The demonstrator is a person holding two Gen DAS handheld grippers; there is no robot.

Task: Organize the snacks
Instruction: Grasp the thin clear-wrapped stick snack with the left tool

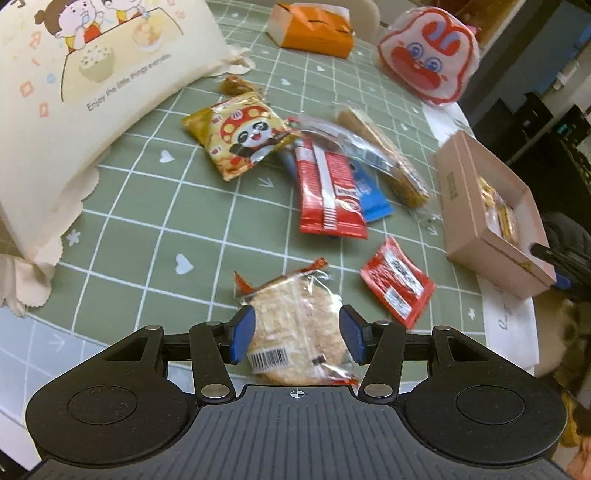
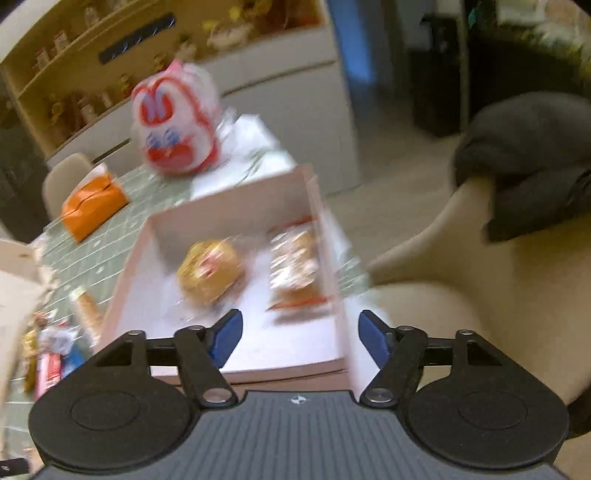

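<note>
My left gripper (image 1: 297, 334) has its blue pads on both sides of a clear-wrapped rice cracker (image 1: 295, 325), shut on it just above the green grid tablecloth (image 1: 147, 206). Loose snacks lie beyond: a panda packet (image 1: 240, 134), a red wafer bar (image 1: 327, 192), a blue packet (image 1: 371, 199), a brown biscuit pack (image 1: 388, 158) and a small red sachet (image 1: 397, 282). My right gripper (image 2: 301, 339) is open and empty over the pink box (image 2: 236, 218), which holds a round golden snack (image 2: 208, 271) and a clear cracker pack (image 2: 295, 267).
A cream cartoon pouch (image 1: 74, 92) stands at the left. An orange tissue box (image 1: 314, 29) and a red-and-white rabbit bag (image 1: 428, 55) sit at the back. The pink box (image 1: 476, 218) is at the table's right edge. A beige chair (image 2: 480, 277) stands right of it.
</note>
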